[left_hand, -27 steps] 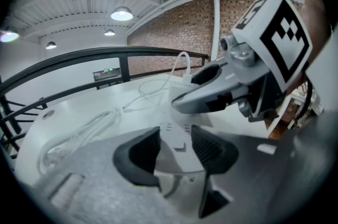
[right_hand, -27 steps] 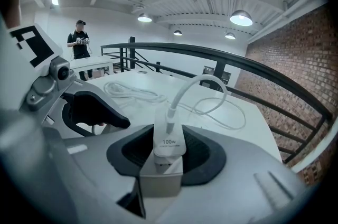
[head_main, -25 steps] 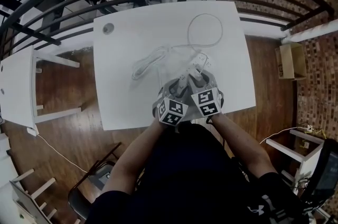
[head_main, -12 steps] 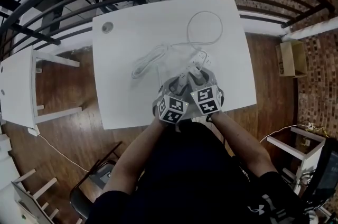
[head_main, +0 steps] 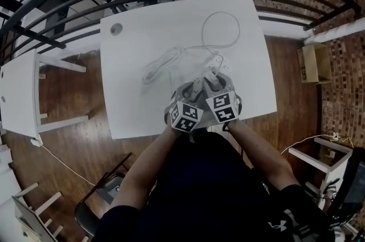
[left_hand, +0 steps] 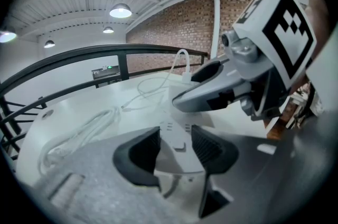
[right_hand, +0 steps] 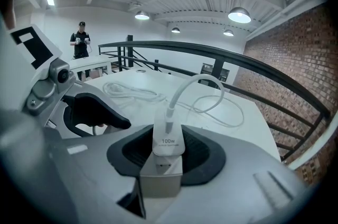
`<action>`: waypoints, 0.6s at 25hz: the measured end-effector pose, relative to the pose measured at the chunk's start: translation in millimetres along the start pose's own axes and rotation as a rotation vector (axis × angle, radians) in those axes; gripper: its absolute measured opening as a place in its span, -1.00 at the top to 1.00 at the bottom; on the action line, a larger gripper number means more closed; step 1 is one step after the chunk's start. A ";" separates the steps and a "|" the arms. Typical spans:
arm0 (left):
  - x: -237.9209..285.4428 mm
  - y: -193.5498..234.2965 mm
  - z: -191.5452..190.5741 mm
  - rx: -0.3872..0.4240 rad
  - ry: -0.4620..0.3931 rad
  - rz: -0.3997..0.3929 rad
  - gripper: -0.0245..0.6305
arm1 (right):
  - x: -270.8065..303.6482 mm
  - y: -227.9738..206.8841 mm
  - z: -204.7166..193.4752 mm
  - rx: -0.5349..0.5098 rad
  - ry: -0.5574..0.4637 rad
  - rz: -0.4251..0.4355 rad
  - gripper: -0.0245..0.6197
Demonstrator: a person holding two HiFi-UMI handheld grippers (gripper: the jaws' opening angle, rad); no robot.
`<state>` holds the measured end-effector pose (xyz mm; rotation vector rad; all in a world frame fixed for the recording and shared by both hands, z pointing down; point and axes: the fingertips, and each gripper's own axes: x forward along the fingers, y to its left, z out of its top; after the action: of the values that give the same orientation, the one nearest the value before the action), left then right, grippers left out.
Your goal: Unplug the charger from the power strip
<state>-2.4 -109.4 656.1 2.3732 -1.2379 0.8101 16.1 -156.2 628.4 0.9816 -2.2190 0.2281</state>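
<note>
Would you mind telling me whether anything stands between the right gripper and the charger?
Nothing visible does: the right gripper has its jaws closed on the charger, and its cable loops away freely. The left gripper clamps the power strip.

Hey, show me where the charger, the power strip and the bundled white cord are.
charger (right_hand: pixel 168 139): right gripper view, its printed white face.
power strip (left_hand: pixel 177 157): left gripper view, its top face.
bundled cord (head_main: pixel 159 67): head view, middle of the bundle.
</note>
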 end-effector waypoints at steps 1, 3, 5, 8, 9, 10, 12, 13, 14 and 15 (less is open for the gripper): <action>0.3 -0.3 -0.1 0.001 0.000 0.000 0.34 | -0.6 -0.6 0.2 -0.003 0.000 -0.001 0.48; 0.8 -0.5 -1.0 0.004 0.000 -0.001 0.34 | -1.1 -0.2 0.1 -0.001 0.000 -0.003 0.48; 0.7 -0.8 -0.9 0.008 0.001 -0.004 0.34 | -1.4 -0.1 -0.7 0.010 0.001 -0.006 0.48; -0.3 -1.4 0.2 0.011 0.005 -0.011 0.34 | -2.5 -1.2 -0.5 0.035 0.003 -0.008 0.48; -0.5 -1.4 0.3 0.011 0.007 -0.013 0.34 | -2.7 -1.4 -0.1 0.042 0.003 -0.008 0.48; -0.4 -1.3 0.2 0.012 0.008 -0.014 0.34 | -3.0 -1.5 0.6 0.045 0.002 -0.008 0.48; 0.4 -0.6 0.3 0.012 0.008 -0.014 0.34 | -4.3 -1.6 3.6 0.040 -0.009 -0.010 0.48; 0.6 -0.3 0.6 0.011 0.006 -0.013 0.34 | -5.9 -1.4 6.4 0.034 -0.021 -0.012 0.48; 0.4 -0.1 0.8 0.011 0.006 -0.012 0.34 | -7.9 -1.2 10.2 0.028 -0.037 -0.013 0.48; 0.2 0.1 0.8 0.011 0.007 -0.011 0.34 | -9.8 -1.1 14.3 0.025 -0.053 -0.013 0.48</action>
<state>-2.2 -110.0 655.6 2.3813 -1.2201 0.8231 14.1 -157.1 611.1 1.0261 -2.2620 0.2265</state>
